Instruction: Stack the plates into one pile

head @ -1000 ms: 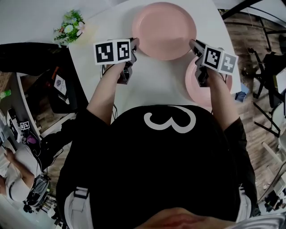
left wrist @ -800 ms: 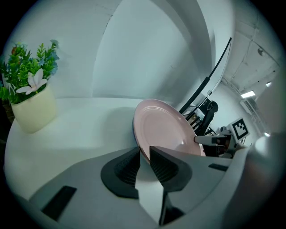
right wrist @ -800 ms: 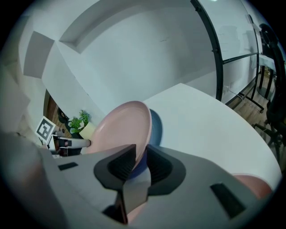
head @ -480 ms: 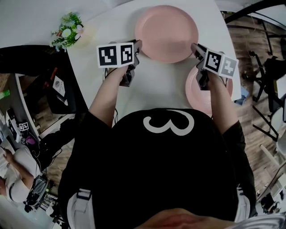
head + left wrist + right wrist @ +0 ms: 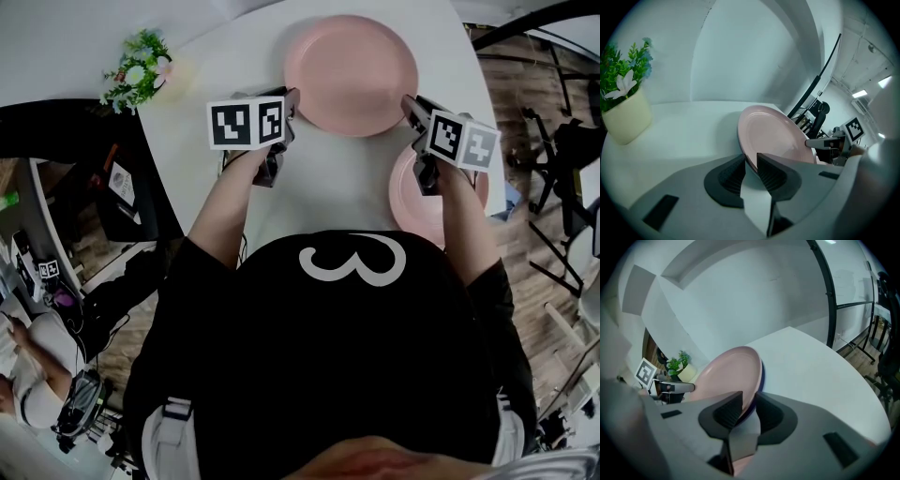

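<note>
My left gripper [image 5: 289, 101] and right gripper [image 5: 409, 103] each have their jaws pinched on the rim of one round pink plate [image 5: 352, 73], at its left and right sides, at the far part of the white table [image 5: 328, 178]. A second pink plate [image 5: 412, 202] lies by my right forearm, partly hidden. My black shirt [image 5: 319, 356] bears a white "3". The marker cubes [image 5: 247, 123] show black-and-white square patterns. A green plant in a cream pot [image 5: 142, 67] stands far left
</note>
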Tool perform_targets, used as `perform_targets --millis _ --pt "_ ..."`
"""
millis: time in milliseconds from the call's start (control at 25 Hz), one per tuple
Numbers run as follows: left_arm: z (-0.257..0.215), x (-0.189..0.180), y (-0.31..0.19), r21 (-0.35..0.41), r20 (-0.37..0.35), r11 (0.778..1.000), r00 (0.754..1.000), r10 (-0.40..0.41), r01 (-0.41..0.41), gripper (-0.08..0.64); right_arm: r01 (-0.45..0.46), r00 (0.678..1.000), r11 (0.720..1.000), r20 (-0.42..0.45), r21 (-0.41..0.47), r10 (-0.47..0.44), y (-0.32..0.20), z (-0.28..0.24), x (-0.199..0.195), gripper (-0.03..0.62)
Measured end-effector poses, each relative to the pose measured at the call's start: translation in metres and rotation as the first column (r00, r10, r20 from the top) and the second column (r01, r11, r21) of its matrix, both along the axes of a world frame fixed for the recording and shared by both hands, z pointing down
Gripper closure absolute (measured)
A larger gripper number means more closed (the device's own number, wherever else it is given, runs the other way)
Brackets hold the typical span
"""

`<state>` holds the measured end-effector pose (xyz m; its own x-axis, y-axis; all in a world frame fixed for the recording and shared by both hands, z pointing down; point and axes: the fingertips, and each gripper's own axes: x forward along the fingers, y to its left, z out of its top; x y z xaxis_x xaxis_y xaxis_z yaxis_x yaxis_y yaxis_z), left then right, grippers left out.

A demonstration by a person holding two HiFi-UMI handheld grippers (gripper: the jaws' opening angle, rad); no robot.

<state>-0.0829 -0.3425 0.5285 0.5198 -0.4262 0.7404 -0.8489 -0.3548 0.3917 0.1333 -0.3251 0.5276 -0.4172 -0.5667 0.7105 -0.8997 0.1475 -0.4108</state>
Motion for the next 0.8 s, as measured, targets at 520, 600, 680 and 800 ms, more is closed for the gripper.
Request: perform_targets --millis 520,600,680,800 --pt "-0.001 0.003 0.007 0.033 0.017 0.999 1.0 0.017 -0.018 0.41 -0.015 1.0 1.0 -0.01 0.023 0.015 0.001 -0.001 0.003 0.416" --pt "-0.006 0.001 0.012 0.048 0.019 0.999 1.0 0.025 -0.025 0.393 -0.039 0.999 0.999 -0.016 0.038 0.04 0.001 -0.004 0.007 0.41" --pt "-0.01 -0.003 0.021 0.055 0.014 0.998 1.0 0.023 -0.024 0.388 -0.056 0.998 0.997 -0.005 0.045 0.056 0.006 -0.006 0.007 0.408" --pt "-0.019 -0.007 0.038 0.058 -0.015 0.998 1.0 0.018 -0.017 0.388 -0.058 0.998 0.997 0.005 0.045 0.058 0.019 -0.011 0.005 0.407"
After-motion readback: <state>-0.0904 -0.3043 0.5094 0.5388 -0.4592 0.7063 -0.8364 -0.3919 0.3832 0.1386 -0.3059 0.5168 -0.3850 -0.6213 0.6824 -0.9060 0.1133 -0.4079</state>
